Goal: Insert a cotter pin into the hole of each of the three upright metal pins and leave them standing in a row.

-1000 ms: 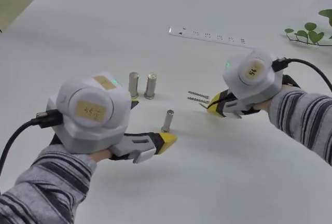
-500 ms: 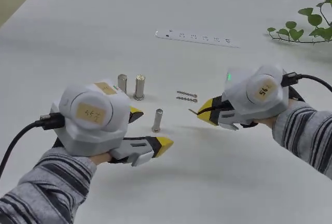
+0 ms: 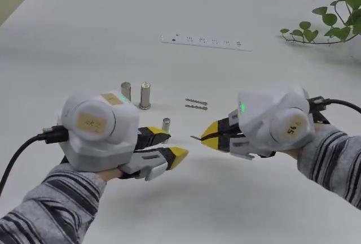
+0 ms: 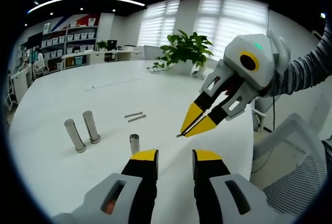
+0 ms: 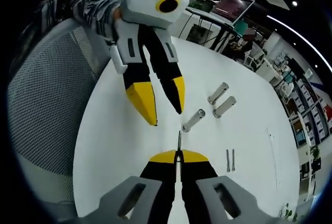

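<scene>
Three upright metal pins stand on the white table: two side by side (image 3: pixel 126 91) (image 3: pixel 145 95), and a lone pin (image 3: pixel 166 124) nearer me. My left gripper (image 3: pixel 169 144) is open, its jaws just short of the lone pin (image 4: pixel 135 143). My right gripper (image 3: pixel 207 134) is shut on a thin cotter pin (image 3: pixel 195 138), whose tip (image 5: pixel 179 140) points at the lone pin (image 5: pixel 193 120) from a short way off. Two more cotter pins (image 3: pixel 196 104) lie flat on the table behind it.
A white power strip (image 3: pixel 206 42) lies across the far side of the table. A potted plant's leaves (image 3: pixel 321 24) trail in at the far right. An office chair (image 4: pixel 290 151) stands off the table's edge.
My right gripper has carried the cotter pin leftward, close to the lone pin. My left gripper has stayed open beside that pin. The head camera has shifted.
</scene>
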`<action>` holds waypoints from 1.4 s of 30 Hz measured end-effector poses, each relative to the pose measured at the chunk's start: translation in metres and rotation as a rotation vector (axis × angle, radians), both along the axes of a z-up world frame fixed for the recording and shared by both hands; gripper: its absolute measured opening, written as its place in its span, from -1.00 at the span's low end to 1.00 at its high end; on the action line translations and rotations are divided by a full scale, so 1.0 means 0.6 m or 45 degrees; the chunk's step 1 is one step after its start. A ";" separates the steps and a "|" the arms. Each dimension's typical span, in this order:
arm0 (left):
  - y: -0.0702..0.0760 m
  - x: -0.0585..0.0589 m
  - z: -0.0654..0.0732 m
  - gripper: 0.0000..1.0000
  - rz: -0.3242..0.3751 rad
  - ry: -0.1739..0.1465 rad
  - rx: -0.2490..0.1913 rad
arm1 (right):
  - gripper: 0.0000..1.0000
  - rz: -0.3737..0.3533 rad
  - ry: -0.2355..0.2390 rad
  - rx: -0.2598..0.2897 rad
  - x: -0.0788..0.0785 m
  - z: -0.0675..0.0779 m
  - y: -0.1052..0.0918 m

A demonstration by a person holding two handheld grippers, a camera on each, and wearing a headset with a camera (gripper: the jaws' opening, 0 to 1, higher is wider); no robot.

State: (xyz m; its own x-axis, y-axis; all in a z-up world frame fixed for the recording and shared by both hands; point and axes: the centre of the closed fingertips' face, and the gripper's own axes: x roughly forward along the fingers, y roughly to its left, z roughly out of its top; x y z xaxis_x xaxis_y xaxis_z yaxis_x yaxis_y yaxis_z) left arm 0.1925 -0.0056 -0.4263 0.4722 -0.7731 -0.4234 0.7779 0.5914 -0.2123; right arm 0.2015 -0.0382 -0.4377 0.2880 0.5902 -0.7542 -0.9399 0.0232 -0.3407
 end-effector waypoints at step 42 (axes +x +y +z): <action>-0.021 -0.020 0.013 -1.00 -0.015 0.170 -0.246 | -1.00 0.154 -0.067 0.032 -0.041 0.027 0.038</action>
